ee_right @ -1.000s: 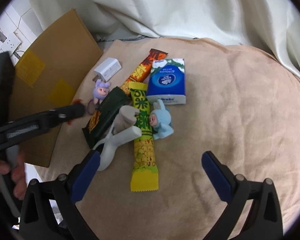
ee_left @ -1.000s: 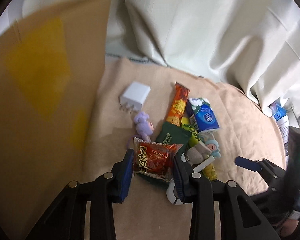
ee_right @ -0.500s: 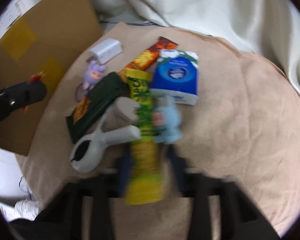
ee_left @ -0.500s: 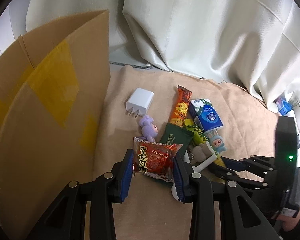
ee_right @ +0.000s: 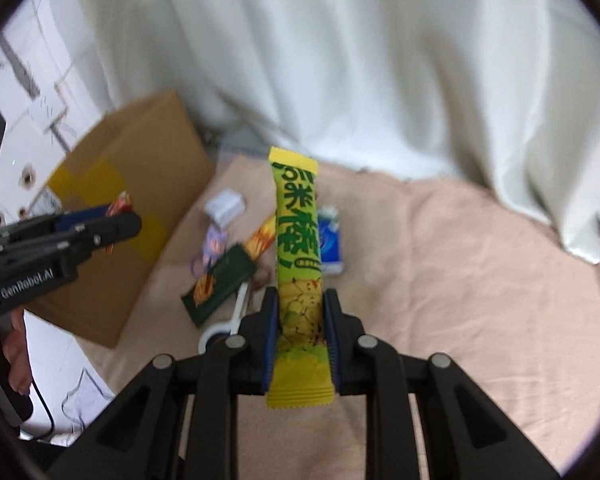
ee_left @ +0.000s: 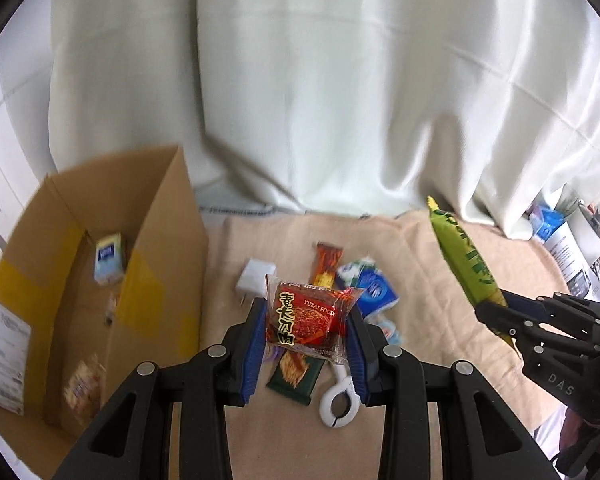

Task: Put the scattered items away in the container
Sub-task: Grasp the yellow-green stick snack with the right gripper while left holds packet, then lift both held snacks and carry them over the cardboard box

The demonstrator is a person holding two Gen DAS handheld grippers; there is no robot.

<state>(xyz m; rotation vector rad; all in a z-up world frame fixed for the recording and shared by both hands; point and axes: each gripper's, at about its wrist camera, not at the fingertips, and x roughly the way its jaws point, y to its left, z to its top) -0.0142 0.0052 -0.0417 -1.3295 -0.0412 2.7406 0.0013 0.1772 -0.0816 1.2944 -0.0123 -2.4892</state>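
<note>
The red snack pack is shiny, crinkly plastic, nearly square, w/ yellow letters on it. The left gripper has its blue pads pressed on both sides of it – jaws only part way apart, squeezing the pack. It is up in the air above the pile, tipped down toward the table.

The yellow-green snack bar is a long, thin, smooth wrapper w/ zigzag ends. The right gripper is closed tight on its lower part, and the bar sticks up and away from the fingers. It too is off the table, angled down. In the left view the same bar leans over on the right side.

The cardboard box is brown and stiff, w/ yellow tape patches, standing at the left edge of the tan cloth. Inside it – a small pale-blue pack at the back & a blurry snack packet nearer the front.

Left on the soft, fuzzy cloth: a white charger block, an orange bar, a blue tissue pack, a dark green packet, a small purple toy & a white plastic clip. They lie bunched close together, just beside the box.
</note>
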